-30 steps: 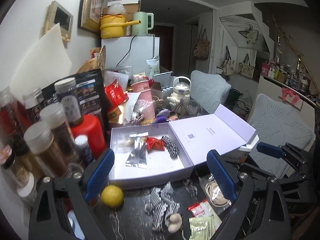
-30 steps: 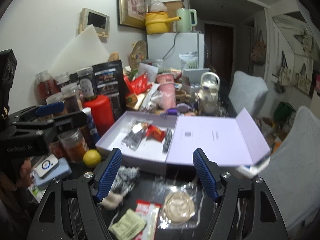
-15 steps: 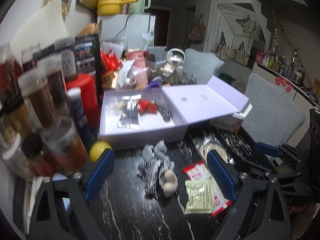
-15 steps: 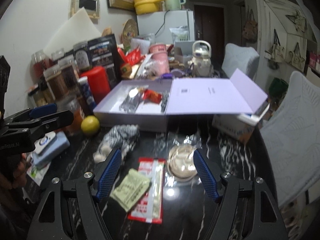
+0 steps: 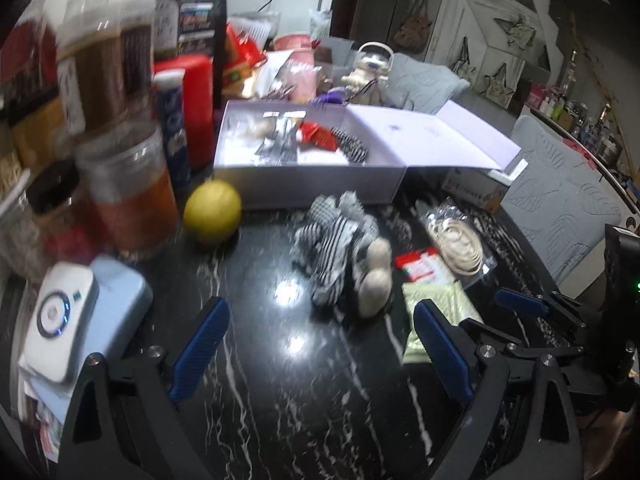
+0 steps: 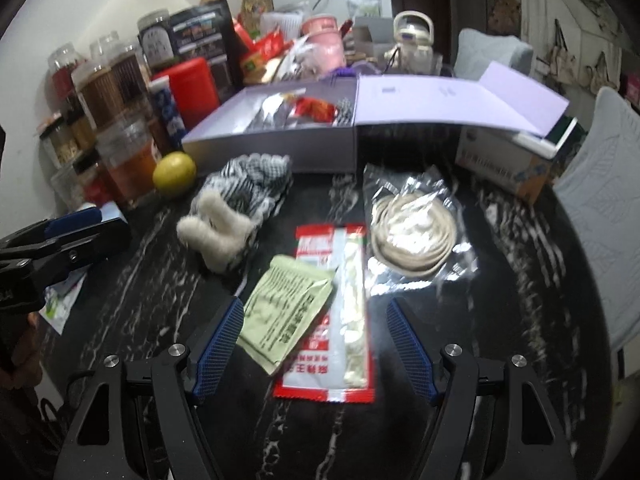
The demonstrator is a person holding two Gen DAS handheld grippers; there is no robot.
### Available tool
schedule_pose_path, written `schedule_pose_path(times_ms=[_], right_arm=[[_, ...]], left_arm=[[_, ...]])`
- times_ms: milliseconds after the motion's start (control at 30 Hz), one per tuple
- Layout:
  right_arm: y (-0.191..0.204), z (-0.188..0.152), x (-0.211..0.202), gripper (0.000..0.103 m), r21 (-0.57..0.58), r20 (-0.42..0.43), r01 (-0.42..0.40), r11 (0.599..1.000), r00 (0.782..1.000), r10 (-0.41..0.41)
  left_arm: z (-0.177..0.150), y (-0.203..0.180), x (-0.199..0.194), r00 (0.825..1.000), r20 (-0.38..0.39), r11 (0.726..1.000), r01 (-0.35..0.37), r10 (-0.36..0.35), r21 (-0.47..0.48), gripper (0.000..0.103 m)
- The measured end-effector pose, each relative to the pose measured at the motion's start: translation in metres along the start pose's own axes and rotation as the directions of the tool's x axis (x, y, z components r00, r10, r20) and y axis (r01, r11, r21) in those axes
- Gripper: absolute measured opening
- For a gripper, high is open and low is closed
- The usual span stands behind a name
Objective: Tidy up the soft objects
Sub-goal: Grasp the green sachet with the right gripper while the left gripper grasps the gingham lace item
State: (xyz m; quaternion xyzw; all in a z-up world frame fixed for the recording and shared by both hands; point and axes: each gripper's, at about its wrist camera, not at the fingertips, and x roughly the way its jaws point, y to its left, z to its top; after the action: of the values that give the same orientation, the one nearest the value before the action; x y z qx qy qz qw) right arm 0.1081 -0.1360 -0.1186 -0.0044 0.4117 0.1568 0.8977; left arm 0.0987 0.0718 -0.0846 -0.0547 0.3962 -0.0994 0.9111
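Right wrist view is showing a dark marbled table (image 6: 500, 280) crowded with things, and the sorting is looking partly done. An open lavender box (image 6: 272, 136) is sitting in the upper middle of the frame, already holding a silver foil packet (image 6: 276, 110), a red wrapper (image 6: 316, 109) and a small checked item (image 6: 343, 111). Four soft things are lying outside it in the centre: a black-and-white cloth bundle (image 6: 236, 200) with fuzzy cream ends, a clear bag of coiled cord (image 6: 414, 228), a red-and-white packet (image 6: 332, 312) and a green sachet (image 6: 284, 312) overlapping it. The right gripper (image 6: 316, 344) is hovering with its blue pads spread on either side of the two packets, pinching nothing. In the left wrist view, the left gripper (image 5: 320, 348) is hanging spread wide and empty in the lower frame, with the cloth bundle (image 5: 340, 248) beyond it. A yellow fruit (image 5: 213, 212) is resting beside the box.
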Motion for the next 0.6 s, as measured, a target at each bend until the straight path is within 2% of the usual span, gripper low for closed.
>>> schedule_pose_path(times_ms=[333, 433, 600], right_arm=[[0.025, 0.004, 0.034, 0.073, -0.028, -0.055, 0.011, 1.000, 0.998, -0.012], [0.031, 0.008, 0.040, 0.073, -0.054, -0.057, 0.055, 0.997, 0.997, -0.058], [0.047, 0.001, 0.048, 0.060, -0.192, -0.025, 0.173, 0.966, 0.983, -0.181]], left_arm=[[-0.006, 0.027, 0.004, 1.000, -0.009, 0.998, -0.020, 0.019, -0.062, 0.095], [-0.005, 0.033, 0.002, 1.000, -0.001, 0.997, -0.009, 0.008, -0.083, 0.095], [-0.005, 0.035, 0.004, 1.000, 0.002, 0.996, -0.014, 0.014, -0.089, 0.095]])
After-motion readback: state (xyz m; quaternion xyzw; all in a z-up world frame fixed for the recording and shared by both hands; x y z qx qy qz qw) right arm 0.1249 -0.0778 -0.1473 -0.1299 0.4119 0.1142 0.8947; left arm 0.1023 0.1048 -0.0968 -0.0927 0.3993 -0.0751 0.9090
